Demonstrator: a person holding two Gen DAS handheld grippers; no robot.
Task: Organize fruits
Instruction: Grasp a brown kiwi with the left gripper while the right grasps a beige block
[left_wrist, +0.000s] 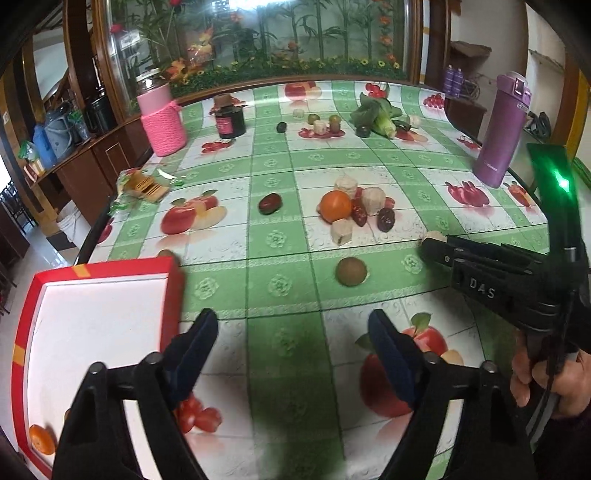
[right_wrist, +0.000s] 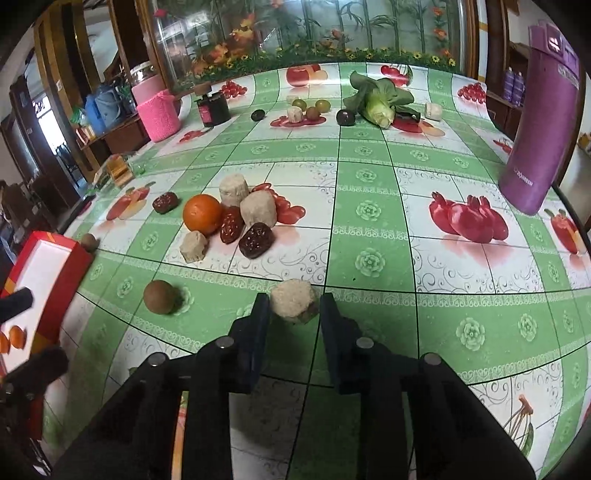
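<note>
- The right tongs (right_wrist: 293, 314) sit low over the bench (right_wrist: 369, 166), jaws partly closed around a beige, faceted chunk (right_wrist: 293, 304); both pads look to touch its sides, though the chunk also seems to rest on the cloth.
- The left tongs (left_wrist: 291, 339) hang wide open with nothing between them, over the near part of the bench beside a red-rimmed white box (left_wrist: 96, 317).
- The box stands at the bench's left edge and holds a small orange fruit (left_wrist: 41, 439) in its near corner.
- A round brown fruit (left_wrist: 351, 271) lies alone between the two tongs.
- Toward the middle of the bench a cluster sits together: an orange (right_wrist: 202, 214), pale cylindrical chunks (right_wrist: 233, 190), and dark red dates (right_wrist: 256, 240) touching one another.
- One more dark date (right_wrist: 165, 202) lies apart, left of that cluster.
- Along the far edge lie small green and dark fruits (right_wrist: 322, 106) and a leafy green vegetable (right_wrist: 380, 101).
- A purple flask (right_wrist: 543, 122) stands upright near the right edge; a pink knit-covered jar (right_wrist: 157, 110) stands at the far left corner.
</note>
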